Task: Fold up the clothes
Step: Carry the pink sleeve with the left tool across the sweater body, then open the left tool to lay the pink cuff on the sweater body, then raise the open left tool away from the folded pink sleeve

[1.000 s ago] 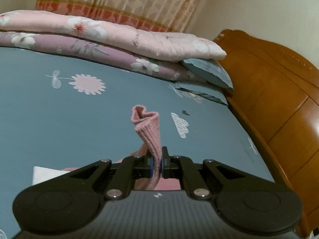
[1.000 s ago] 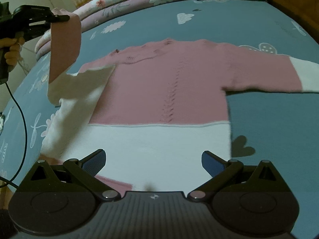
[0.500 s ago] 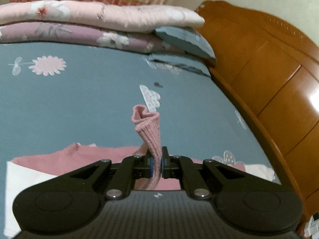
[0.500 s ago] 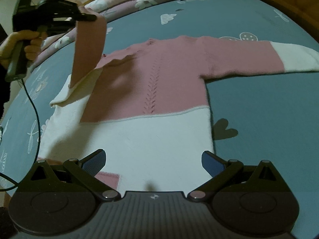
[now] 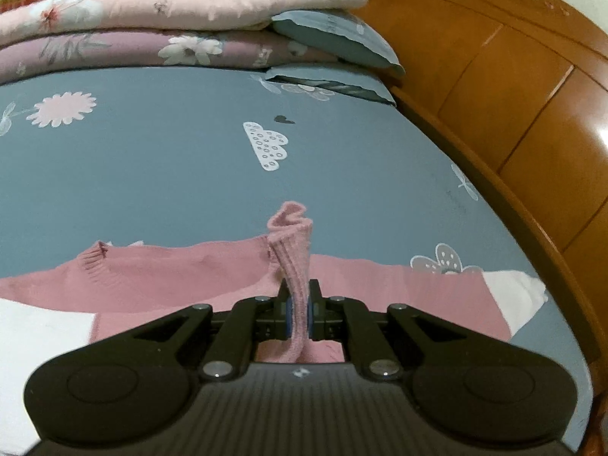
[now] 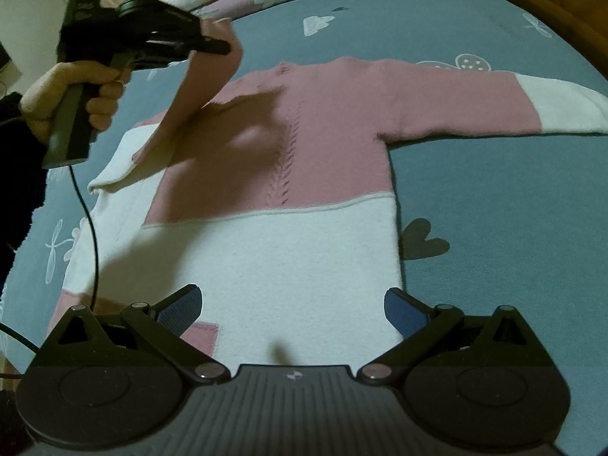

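Observation:
A pink and white knit sweater (image 6: 296, 197) lies spread flat on the blue bed sheet (image 6: 513, 228). Its right sleeve (image 6: 532, 102) stretches out to the right, ending in a white cuff. My left gripper (image 5: 298, 317) is shut on the ribbed pink cuff (image 5: 290, 235) of the other sleeve. In the right wrist view that left gripper (image 6: 224, 46), held by a hand (image 6: 72, 91), lifts the sleeve (image 6: 190, 114) over the sweater's left shoulder. My right gripper (image 6: 292, 307) hangs open above the white lower hem, holding nothing.
Folded floral quilts (image 5: 171, 19) and blue pillows (image 5: 334, 38) are stacked at the far side of the bed. A wooden headboard (image 5: 524, 95) runs along the right. A black cable (image 6: 89, 220) trails from the left gripper's handle over the sweater's left edge.
The left gripper carried the lifted sleeve inward over the sweater's body and lower. More of the pink sweater shows below it. The right gripper stayed open over the hem.

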`<state>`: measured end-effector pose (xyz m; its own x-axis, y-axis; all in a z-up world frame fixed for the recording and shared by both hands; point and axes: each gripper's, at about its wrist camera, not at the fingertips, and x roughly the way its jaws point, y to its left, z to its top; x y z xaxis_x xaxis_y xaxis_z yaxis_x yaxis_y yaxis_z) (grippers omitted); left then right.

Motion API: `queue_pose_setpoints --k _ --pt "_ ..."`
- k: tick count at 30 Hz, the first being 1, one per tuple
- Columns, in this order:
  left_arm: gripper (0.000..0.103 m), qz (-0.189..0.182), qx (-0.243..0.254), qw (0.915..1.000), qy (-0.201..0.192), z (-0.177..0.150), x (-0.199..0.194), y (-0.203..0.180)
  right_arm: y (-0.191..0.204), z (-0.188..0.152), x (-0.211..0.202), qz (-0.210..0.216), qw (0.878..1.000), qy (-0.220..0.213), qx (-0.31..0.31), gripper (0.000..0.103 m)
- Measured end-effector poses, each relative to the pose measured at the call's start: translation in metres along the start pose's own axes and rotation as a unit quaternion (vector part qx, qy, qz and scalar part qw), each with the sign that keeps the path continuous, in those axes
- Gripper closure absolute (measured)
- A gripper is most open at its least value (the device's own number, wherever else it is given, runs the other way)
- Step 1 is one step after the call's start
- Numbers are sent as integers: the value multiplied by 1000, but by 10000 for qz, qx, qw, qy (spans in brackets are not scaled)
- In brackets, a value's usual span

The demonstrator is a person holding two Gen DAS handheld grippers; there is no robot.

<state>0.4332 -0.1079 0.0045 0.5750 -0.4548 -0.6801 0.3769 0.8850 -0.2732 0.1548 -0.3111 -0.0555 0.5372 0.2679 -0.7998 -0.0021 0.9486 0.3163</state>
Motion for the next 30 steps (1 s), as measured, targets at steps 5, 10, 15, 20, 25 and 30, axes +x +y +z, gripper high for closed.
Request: queue_pose_setpoints --k 5,10,15,20,25,30 --pt "95 89 400 9991 -104 -15 7 -16 5 1 2 -116 9998 140 -104 0" --pt "79 42 732 9972 -122 -29 11 -29 8 1 0 -266 9993 214 -144 0" --pt "67 -259 1062 9936 -268 -30 -3 -39 10 2 -3 -371 9991 186 -126 0" --pt "57 -187 1418 9887 -451 -33 -32 -28 14 7 -6 -377 9992 94 -51 0" --pt "53 452 1733 9825 -519 -50 -70 17 22 18 -2 -338 9994 9 -47 0" --pt "46 1299 1648 9771 -340 -79 -108 82 40 35 13 -289 9994 -14 -200 0"
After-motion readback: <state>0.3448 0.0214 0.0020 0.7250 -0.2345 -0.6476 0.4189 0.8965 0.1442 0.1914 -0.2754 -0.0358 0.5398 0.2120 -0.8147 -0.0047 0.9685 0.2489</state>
